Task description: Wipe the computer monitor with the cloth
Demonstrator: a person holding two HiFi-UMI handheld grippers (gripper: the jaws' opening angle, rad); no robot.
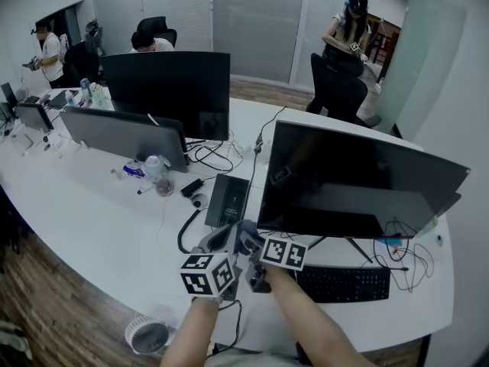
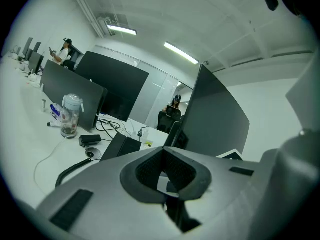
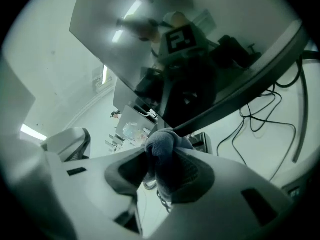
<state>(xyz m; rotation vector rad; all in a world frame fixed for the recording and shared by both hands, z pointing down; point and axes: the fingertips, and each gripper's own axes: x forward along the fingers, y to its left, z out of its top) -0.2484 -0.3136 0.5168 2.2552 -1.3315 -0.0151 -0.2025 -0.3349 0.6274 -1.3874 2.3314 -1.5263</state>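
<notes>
— Pose of the arms?
— Stretched forward side by side over the near edge of the desk [image 1: 92, 220], bare forearms close together. Left gripper [image 1: 221, 239] and right gripper [image 1: 248, 239] nearly touching, just below the lower left corner of the monitor [image 1: 359, 178].
— Jaws?
— On the left, pressed together at the tips, nothing between. On the right, clamped on a bunched grey cloth [image 3: 167, 156], tilted up toward the dark screen's bottom edge; touching it or not, cannot tell.
— Containers?
— One clear lidded jar [image 1: 159, 173], upright, well to the left, beside a grey screen back [image 1: 126, 132]. Something dark at its bottom.
</notes>
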